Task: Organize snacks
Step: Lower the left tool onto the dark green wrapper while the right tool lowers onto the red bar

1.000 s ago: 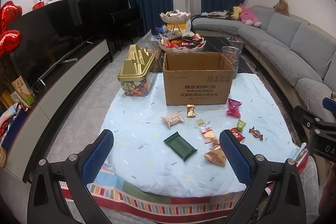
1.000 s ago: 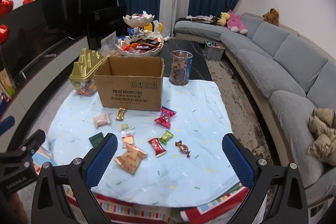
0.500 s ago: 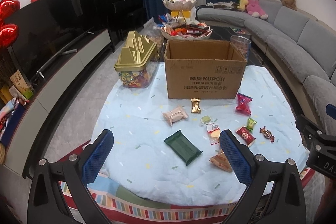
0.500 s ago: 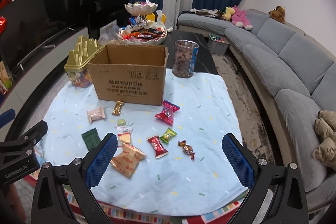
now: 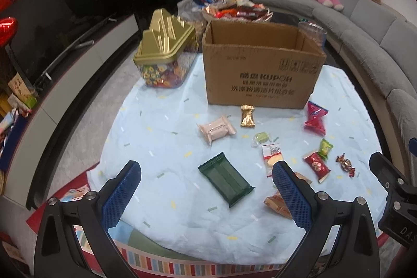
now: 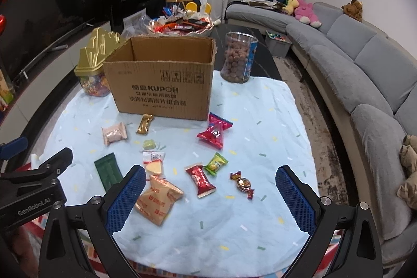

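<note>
Snacks lay scattered on a pale blue cloth (image 6: 260,121) in front of an open cardboard box (image 6: 161,93), none yet packed, as both grippers hovered over the near edge. The left gripper (image 5: 206,196), jaws spread wide and empty, framed a green bar (image 5: 225,181), which lay between its fingers toward 12 o'clock, its long axis running from 10 to 4 o'clock, askew to the jaw line. A pink pack (image 5: 216,129) and a gold candy (image 5: 247,115) lay beyond it at 12 to 1 o'clock, the gold one just before the box. The right gripper (image 6: 208,197), likewise released and holding nothing, had a red bar (image 6: 200,180) at 12 o'clock, a tan pack (image 6: 159,198) by its left finger at 10 o'clock, and a foil candy (image 6: 243,184) at 1 o'clock. The green bar appeared nearer the left gripper, which would likely need a wrist turn to close across its short side. The box stood at 12 o'clock from both.
</note>
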A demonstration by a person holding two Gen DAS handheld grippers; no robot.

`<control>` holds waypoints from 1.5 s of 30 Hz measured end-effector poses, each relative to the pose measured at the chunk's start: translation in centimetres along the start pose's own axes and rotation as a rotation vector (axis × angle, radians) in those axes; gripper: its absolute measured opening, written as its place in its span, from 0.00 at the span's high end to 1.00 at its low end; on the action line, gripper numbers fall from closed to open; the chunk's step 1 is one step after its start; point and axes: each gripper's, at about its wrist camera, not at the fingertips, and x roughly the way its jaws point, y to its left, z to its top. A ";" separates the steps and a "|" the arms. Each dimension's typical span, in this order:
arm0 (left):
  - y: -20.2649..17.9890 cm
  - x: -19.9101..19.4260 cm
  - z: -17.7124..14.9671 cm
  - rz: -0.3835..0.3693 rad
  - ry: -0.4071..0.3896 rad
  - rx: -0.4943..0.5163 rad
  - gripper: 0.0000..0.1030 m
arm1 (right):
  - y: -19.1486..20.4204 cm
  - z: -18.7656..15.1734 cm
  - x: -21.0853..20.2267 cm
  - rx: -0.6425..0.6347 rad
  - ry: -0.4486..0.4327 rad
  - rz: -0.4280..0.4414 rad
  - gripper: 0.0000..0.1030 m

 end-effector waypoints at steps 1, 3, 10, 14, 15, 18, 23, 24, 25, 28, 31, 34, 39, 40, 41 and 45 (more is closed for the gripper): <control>-0.1 0.4 0.0 0.002 0.009 -0.005 0.00 | 0.1 0.0 0.5 0.000 0.006 0.003 0.02; -0.2 1.4 0.2 -0.008 0.032 -0.016 0.01 | 0.1 0.0 1.2 0.001 0.016 0.015 0.02; -1.2 4.2 0.5 -0.009 0.092 -0.046 0.01 | -0.1 0.4 4.0 -0.009 0.058 0.057 0.02; -1.5 5.9 0.3 -0.004 0.144 -0.067 0.05 | -0.4 0.4 6.0 -0.025 0.084 0.074 0.07; -1.6 6.3 0.2 -0.006 0.158 -0.071 0.06 | -0.4 0.3 6.5 -0.028 0.092 0.079 0.07; -2.0 7.5 0.0 0.008 0.182 -0.080 0.06 | -0.5 0.2 8.0 -0.039 0.112 0.094 0.08; -1.9 9.2 -0.3 0.046 0.208 -0.117 0.06 | -0.3 0.0 10.5 -0.088 0.155 0.120 0.18; -2.0 9.7 -0.4 0.051 0.215 -0.125 0.07 | -0.1 -0.1 10.9 -0.098 0.165 0.129 0.20; -2.0 10.1 -0.5 0.054 0.226 -0.132 0.07 | 0.0 -0.2 11.4 -0.110 0.178 0.140 0.23; -2.3 11.4 -0.9 0.058 0.255 -0.143 0.10 | 0.3 -0.4 12.6 -0.131 0.209 0.165 0.30; -2.3 12.4 -1.4 0.063 0.282 -0.151 0.12 | 0.3 -0.8 13.4 -0.144 0.234 0.171 0.31; -2.2 13.3 -1.8 0.073 0.299 -0.158 0.12 | 0.3 -1.3 14.3 -0.154 0.258 0.166 0.32; -1.9 14.5 -2.2 0.081 0.310 -0.183 0.12 | 0.4 -1.9 15.5 -0.164 0.297 0.173 0.36; -1.9 14.8 -2.2 0.083 0.313 -0.187 0.12 | 0.5 -2.0 15.7 -0.167 0.302 0.174 0.36; -1.9 15.1 -2.2 0.084 0.317 -0.191 0.13 | 0.5 -2.1 16.0 -0.170 0.306 0.175 0.36; -1.6 16.7 -2.8 0.077 0.361 -0.220 0.20 | 0.7 -2.3 16.8 -0.173 0.324 0.178 0.40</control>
